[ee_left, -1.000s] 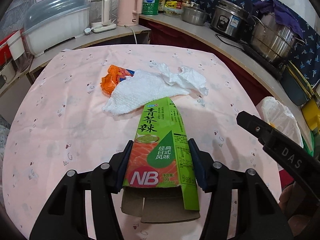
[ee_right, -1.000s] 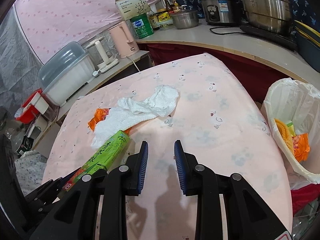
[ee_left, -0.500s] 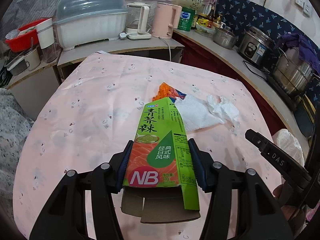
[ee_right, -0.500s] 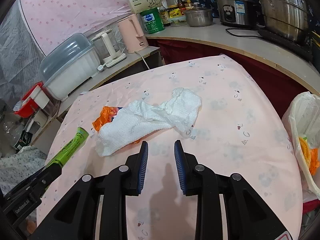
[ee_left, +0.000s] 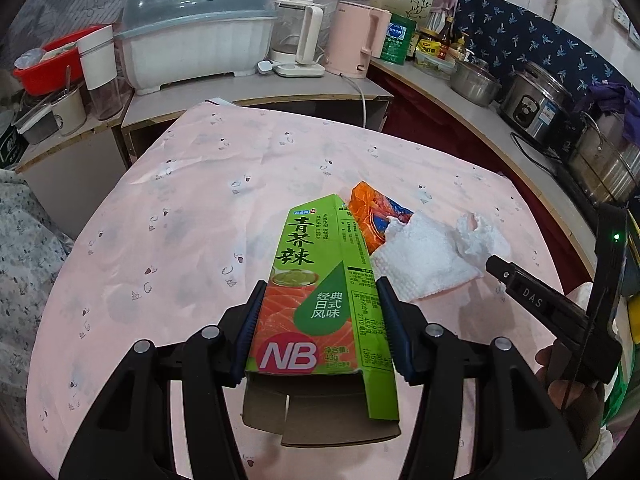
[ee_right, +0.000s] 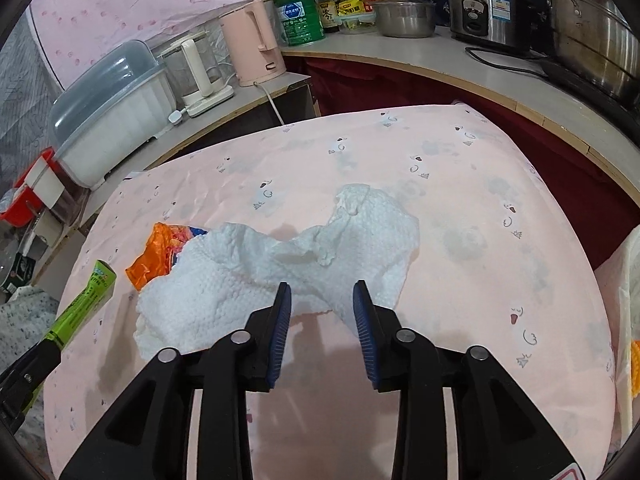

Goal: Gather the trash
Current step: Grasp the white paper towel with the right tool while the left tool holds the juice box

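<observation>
- The left gripper (ee_left: 318, 330) is clamping the green wasabi box (ee_left: 320, 280) across its lower half, the pads pressing on its two long sides; the box is hanging above the pink tablecloth (ee_left: 200, 240), its bottom flaps gaping open toward the camera.
- That open end is the weak spot: the cardboard is looking soft there, so a hard squeeze is likely to be crushing it, and the box could be sliding out between the pads during the carry.
- The right gripper (ee_right: 322, 308) is hovering with its jaws apart and nothing between them, its tips over the near edge of the crumpled paper towel (ee_right: 280, 272).
- The towel is lying loose and thin, so closing there risks pinching only a corner, or catching the tablecloth under it and dragging the cloth.
- The orange snack wrapper (ee_right: 160, 254) is lying on the far left side of the towel, partly tucked beneath it; lifting the towel could be flicking the wrapper off the table.
- The white-lined trash bag (ee_right: 628, 288) is sitting well to the right of the towel, past the table edge, barely in view; a long carry is giving either piece time to drop short.
</observation>
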`<state>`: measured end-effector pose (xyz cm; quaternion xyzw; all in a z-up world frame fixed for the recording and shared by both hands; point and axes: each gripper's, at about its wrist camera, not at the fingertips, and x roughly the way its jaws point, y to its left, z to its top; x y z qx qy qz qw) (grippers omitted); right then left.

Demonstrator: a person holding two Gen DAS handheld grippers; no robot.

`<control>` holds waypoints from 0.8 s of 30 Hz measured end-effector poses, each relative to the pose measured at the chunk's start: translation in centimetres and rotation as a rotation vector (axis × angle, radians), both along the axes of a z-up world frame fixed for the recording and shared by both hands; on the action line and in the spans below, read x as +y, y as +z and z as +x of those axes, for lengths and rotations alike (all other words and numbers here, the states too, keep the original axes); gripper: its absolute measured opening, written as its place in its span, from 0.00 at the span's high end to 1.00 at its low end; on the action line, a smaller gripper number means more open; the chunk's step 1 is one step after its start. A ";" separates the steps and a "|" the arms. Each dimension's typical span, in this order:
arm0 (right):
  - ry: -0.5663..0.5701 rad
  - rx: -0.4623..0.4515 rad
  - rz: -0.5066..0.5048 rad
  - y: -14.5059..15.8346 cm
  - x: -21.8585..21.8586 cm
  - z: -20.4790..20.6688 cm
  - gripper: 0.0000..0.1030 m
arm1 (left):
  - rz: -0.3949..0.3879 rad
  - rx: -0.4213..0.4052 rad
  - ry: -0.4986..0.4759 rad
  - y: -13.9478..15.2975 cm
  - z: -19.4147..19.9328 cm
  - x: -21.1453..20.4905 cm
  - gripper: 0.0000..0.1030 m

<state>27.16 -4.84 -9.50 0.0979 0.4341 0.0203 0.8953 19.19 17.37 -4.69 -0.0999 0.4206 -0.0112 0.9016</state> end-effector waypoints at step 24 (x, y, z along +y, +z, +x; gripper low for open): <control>-0.049 -0.036 0.081 2.0 -4.4 -6.1 0.98 | 0.012 -0.021 -0.087 1.8 -2.8 -4.7 0.50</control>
